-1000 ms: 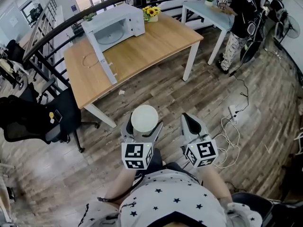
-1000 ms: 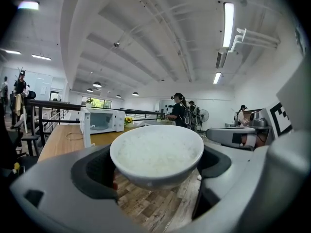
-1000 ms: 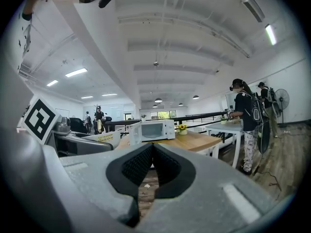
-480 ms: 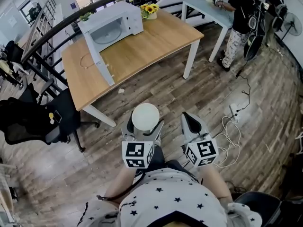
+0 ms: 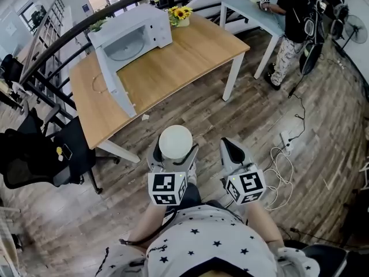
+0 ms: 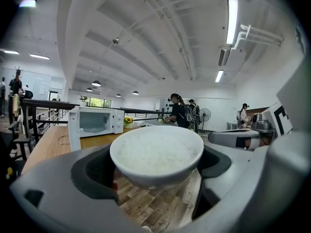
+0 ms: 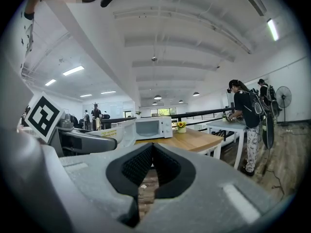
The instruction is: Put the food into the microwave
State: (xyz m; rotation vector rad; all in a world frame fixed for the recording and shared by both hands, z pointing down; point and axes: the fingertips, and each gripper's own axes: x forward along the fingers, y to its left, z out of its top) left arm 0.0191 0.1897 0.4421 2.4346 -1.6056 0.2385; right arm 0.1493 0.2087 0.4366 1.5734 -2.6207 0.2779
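Rice bowl (image 5: pixel 175 142) clamped in my left gripper (image 5: pixel 174 154), right gripper (image 5: pixel 229 147) closed, empty — one wobble toward the far microwave (image 5: pixel 128 25) spills it.

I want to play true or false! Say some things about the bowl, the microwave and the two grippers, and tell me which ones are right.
1. The left gripper holds a bowl of rice. True.
2. The microwave has its door shut. False: the door stands open.
3. The right gripper holds a cup. False: its jaws are together with nothing between them.
4. Sunflowers stand beside the microwave on the table. True.
5. The bowl is inside the microwave. False: it is in the left gripper, over the floor and away from the table.
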